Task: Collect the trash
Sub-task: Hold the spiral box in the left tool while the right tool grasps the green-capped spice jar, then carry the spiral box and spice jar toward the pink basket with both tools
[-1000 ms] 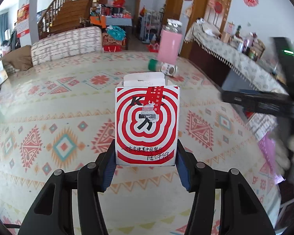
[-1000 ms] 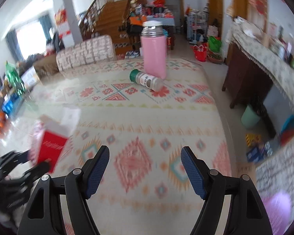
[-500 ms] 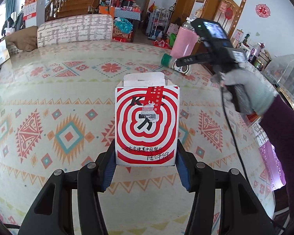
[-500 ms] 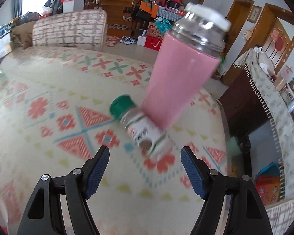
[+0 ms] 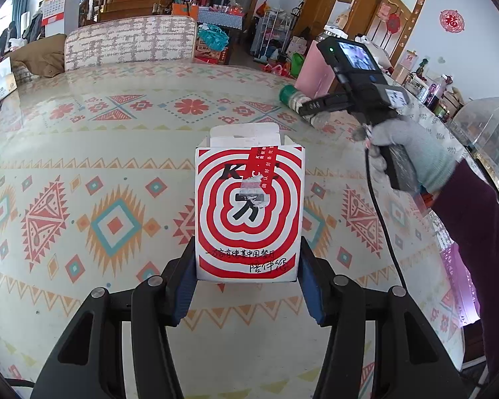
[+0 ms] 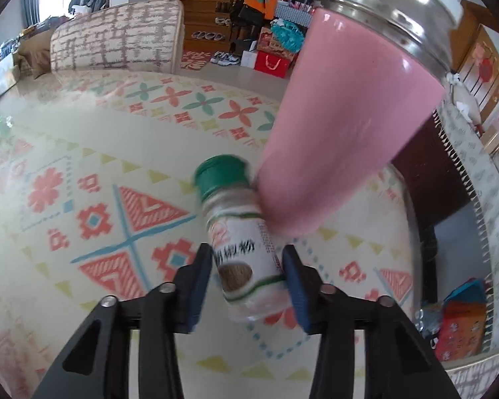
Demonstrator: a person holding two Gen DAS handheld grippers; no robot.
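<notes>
Two handheld tools work over a tabletop (image 5: 83,126) covered in a patterned cloth, midway through collecting trash. The left tool (image 5: 248,276) has its jaws narrowed onto the lower sides of an opened red-and-white spiral-printed carton (image 5: 249,209), which stands upright between the pads, directly ahead of the tool, with its top flap raised. That piece of trash counts as secured. The right tool (image 6: 248,279), held by a gloved hand (image 5: 412,156) seen ahead and to the right of the left tool, has just been closing its jaws around a small spice bottle (image 6: 243,242) with a green cap. The bottle lies on its side, its base nearest the tool and its cap pointing away. The pads sit against its labelled middle on both sides, so it looks gripped, though the bottle is blurred and appears not yet lifted off the cloth. Just beyond the bottle and to the right of the tool, touching it, stands a tall pink flask (image 6: 342,126) with a metal collar. Neither piece has been dropped into a bin, and no bin is clearly visible. What remains, judging from this, is lifting the bottle without toppling the flask and carrying both items away.
</notes>
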